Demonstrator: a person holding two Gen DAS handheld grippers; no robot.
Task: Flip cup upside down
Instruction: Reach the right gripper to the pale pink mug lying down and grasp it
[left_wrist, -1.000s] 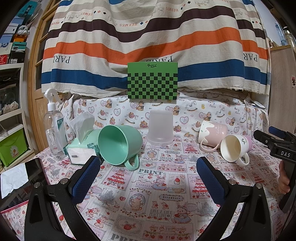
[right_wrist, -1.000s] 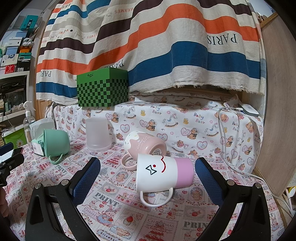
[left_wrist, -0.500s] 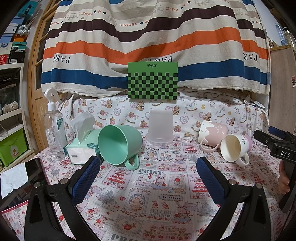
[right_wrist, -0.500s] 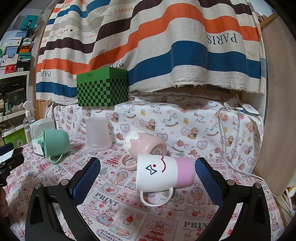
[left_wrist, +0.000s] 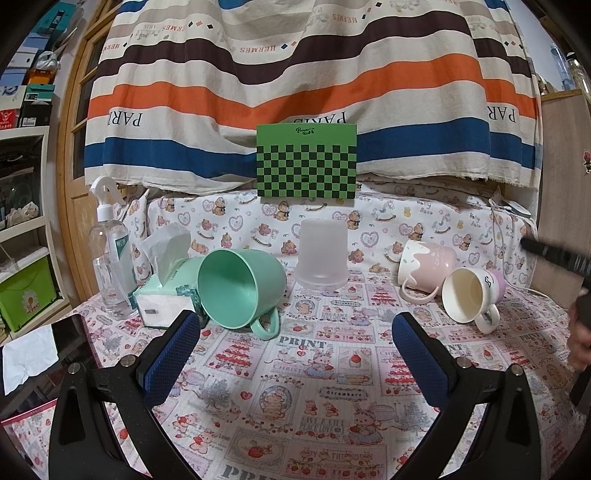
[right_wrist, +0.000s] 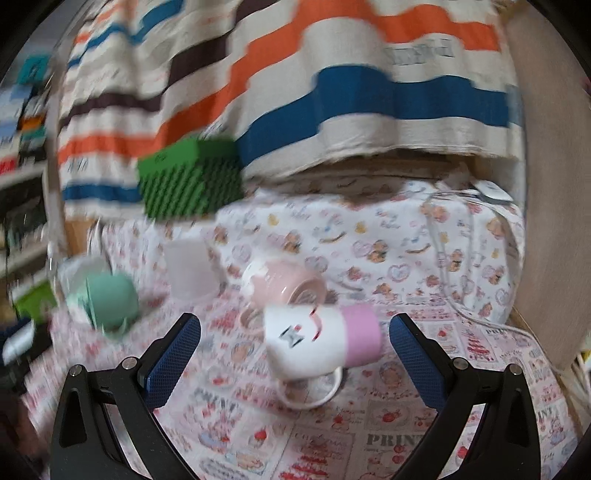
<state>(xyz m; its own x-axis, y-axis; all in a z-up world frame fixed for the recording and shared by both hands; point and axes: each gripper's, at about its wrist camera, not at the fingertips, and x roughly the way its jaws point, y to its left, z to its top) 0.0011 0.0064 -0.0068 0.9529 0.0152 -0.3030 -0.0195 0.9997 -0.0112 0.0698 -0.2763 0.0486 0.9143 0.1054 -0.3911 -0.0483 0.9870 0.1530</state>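
A green mug (left_wrist: 240, 288) lies on its side at the left, mouth toward me; it also shows in the right wrist view (right_wrist: 110, 299). A white and pink mug (right_wrist: 321, 336) lies on its side between my right gripper's open fingers, a little ahead of them; the left wrist view shows it too (left_wrist: 471, 291). A pale pink mug (left_wrist: 424, 266) lies on its side behind it. A frosted plastic cup (left_wrist: 321, 258) stands upside down in the middle. My left gripper (left_wrist: 295, 347) is open and empty above the cloth. My right gripper (right_wrist: 295, 350) is open and empty.
A tissue box (left_wrist: 162, 295) and a spray bottle (left_wrist: 110, 258) stand at the left. A green checkered box (left_wrist: 306, 162) stands on the raised back ledge. A white cable (right_wrist: 454, 280) runs along the right side. The right wrist view is blurred by motion.
My right gripper has moved forward and tilted, closing in on the white and pink mug. My left gripper has not moved. The cups lie as before.
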